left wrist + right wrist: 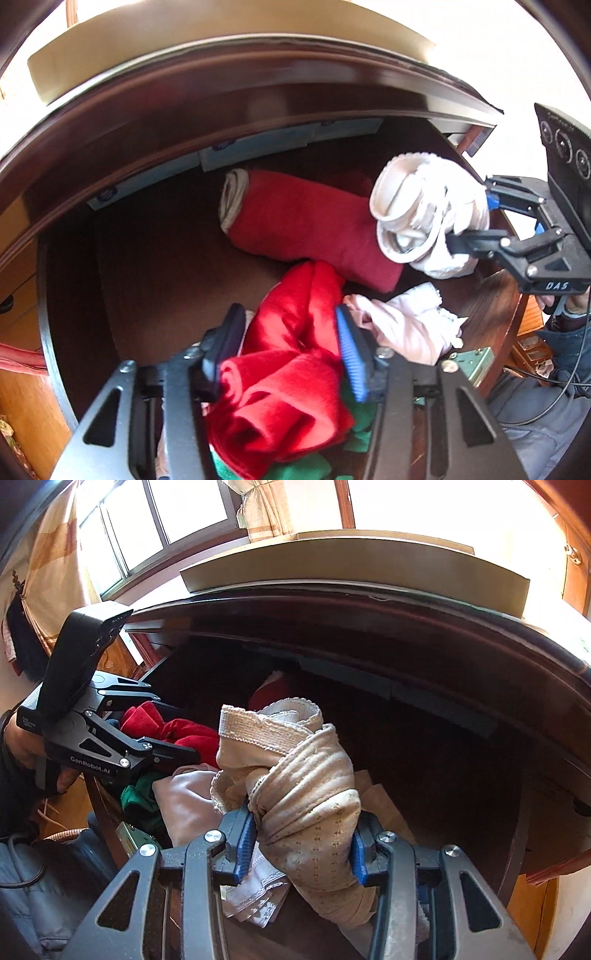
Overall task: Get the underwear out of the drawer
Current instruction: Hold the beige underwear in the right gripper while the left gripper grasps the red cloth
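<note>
Right wrist: "GenRobot.AI" on left tool [177, 753]

Dark wood dresser [443, 657]; bright window [159, 520] behind, tied beige curtain [266, 513], strong daylight.

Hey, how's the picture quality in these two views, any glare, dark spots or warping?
Left wrist view: the sky above the dresser top is blown out white, the drawer interior is dim, and straight edges bow heavily. Right wrist view: the window glares, the drawer's far right sinks into shadow, while the beige underwear is sharp and well lit.
</note>
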The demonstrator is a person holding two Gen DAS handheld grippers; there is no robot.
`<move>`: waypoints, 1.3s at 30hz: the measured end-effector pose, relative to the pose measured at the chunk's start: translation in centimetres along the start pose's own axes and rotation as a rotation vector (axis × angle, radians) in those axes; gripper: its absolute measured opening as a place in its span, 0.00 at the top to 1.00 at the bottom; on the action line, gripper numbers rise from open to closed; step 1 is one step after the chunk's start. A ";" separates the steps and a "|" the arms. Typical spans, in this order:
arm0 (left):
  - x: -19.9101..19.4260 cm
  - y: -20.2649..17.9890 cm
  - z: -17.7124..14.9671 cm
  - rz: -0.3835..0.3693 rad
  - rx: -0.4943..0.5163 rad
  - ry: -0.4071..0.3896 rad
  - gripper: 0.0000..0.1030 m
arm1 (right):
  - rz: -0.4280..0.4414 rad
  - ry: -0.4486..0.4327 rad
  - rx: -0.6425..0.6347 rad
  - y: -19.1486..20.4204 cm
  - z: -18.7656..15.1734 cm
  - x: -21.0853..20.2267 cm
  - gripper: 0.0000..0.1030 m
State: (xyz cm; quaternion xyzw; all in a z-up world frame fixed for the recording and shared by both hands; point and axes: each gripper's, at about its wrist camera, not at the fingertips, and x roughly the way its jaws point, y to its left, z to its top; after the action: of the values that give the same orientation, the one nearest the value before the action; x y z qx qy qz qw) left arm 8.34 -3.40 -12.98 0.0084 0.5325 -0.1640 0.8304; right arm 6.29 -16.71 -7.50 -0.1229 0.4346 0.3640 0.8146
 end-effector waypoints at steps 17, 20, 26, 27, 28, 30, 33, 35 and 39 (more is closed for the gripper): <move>-2.5 -0.3 -1.4 0.014 -0.001 -0.123 0.70 | -0.014 -0.078 0.012 0.5 -0.3 0.5 0.57; -3.1 0.1 -1.7 0.011 -0.022 -0.144 0.72 | -0.015 -0.080 0.011 0.5 -0.5 0.2 0.57; -4.4 0.4 -2.2 0.005 -0.050 -0.194 0.73 | -0.020 -0.095 0.014 0.5 -0.7 -0.2 0.57; -4.7 0.5 -2.4 0.004 -0.054 -0.207 0.74 | -0.020 -0.100 0.017 0.5 -0.7 -0.3 0.57; -4.8 0.5 -2.5 0.003 -0.058 -0.219 0.74 | -0.020 -0.106 0.019 0.5 -0.8 -0.3 0.57; -5.1 0.6 -2.7 -0.002 -0.068 -0.242 0.74 | -0.023 -0.120 0.019 0.5 -1.0 -0.6 0.57; -5.5 0.8 -2.9 -0.007 -0.084 -0.271 0.77 | -0.026 -0.131 0.018 0.4 -1.2 -0.9 0.57; -6.0 1.1 -3.2 -0.014 -0.095 -0.291 0.78 | -0.026 -0.137 0.019 0.3 -1.3 -1.0 0.57; -5.8 0.7 -3.0 -0.008 -0.074 -0.274 0.78 | -0.025 -0.152 0.022 0.0 -1.4 -1.3 0.57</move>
State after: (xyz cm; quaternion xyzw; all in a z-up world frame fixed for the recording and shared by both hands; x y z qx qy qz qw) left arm 3.68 -0.64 -9.28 -0.0466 0.4200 -0.1470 0.8943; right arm 4.94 -18.08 -7.26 -0.0912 0.3741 0.3574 0.8509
